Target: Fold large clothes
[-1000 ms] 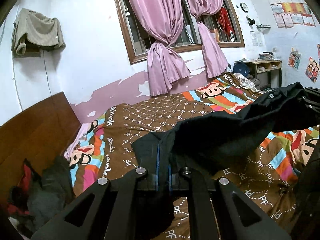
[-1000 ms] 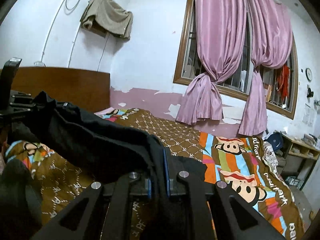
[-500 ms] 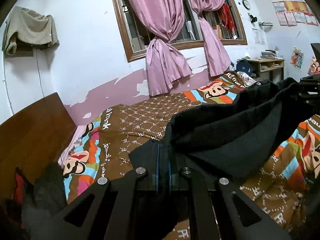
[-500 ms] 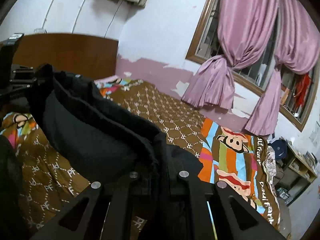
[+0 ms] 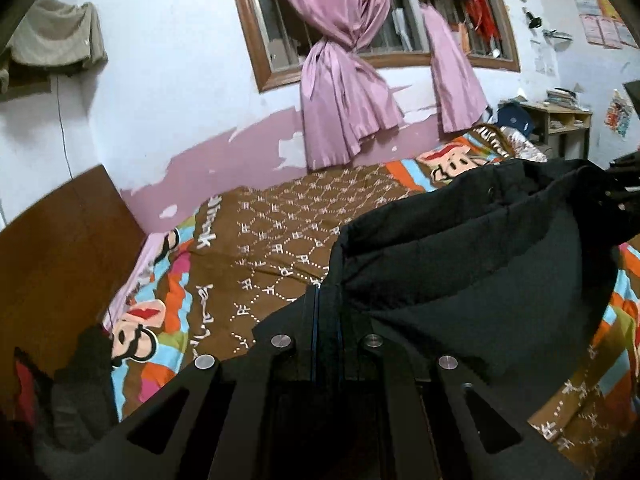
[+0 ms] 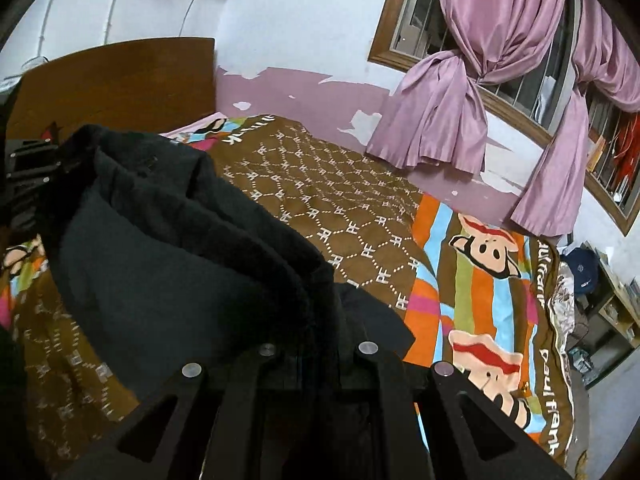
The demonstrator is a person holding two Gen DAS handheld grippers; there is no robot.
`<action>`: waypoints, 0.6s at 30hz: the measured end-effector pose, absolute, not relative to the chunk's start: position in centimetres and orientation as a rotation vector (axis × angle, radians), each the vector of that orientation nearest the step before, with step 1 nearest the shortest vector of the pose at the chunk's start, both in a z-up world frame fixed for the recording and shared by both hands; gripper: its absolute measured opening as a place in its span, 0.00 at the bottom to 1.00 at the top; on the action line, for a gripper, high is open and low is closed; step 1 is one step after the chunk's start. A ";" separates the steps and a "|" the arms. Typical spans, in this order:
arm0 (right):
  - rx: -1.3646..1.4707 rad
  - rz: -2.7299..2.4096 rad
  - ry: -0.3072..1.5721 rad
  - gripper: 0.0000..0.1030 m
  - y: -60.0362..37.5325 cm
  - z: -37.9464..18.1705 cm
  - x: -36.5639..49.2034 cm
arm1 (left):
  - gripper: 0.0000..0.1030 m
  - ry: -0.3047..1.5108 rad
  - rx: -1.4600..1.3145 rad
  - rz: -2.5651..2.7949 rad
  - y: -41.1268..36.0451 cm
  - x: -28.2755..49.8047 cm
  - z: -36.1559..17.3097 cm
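bedspread [image 6: 360,216]: "pf" monograms, "paul frank" on border

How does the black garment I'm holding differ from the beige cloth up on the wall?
The black garment is dark and bulky, stretched between the two tongs above the bedspread; the beige cloth is pale and thinner-looking, draped limp high on the white wall. The garment sags in the middle; the cloth hangs in bunched folds. Both are fabric held off the bed.

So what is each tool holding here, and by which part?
Both hold the same black padded garment: the left tool and the right tool each pinch its top edge, at opposite ends, so it hangs between them.
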State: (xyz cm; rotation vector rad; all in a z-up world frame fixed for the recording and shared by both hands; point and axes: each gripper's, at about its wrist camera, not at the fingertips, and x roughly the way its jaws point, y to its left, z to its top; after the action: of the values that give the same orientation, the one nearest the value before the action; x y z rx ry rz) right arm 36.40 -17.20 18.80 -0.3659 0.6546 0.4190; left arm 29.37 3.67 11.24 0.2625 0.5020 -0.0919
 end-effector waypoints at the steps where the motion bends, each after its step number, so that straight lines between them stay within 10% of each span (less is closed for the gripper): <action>1: -0.362 0.414 0.649 0.09 -17.1 18.1 37.0 | 0.06 0.512 0.266 -0.087 3.8 30.3 10.8; 18: -0.220 0.401 0.746 0.11 -16.3 8.1 46.9 | 0.10 0.684 0.156 -0.085 5.8 41.3 2.5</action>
State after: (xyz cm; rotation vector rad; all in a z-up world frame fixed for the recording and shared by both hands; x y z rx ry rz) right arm 46.86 -16.31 8.05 -0.2201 0.7463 0.4006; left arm 41.34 5.80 2.46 0.1562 0.6838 -0.0852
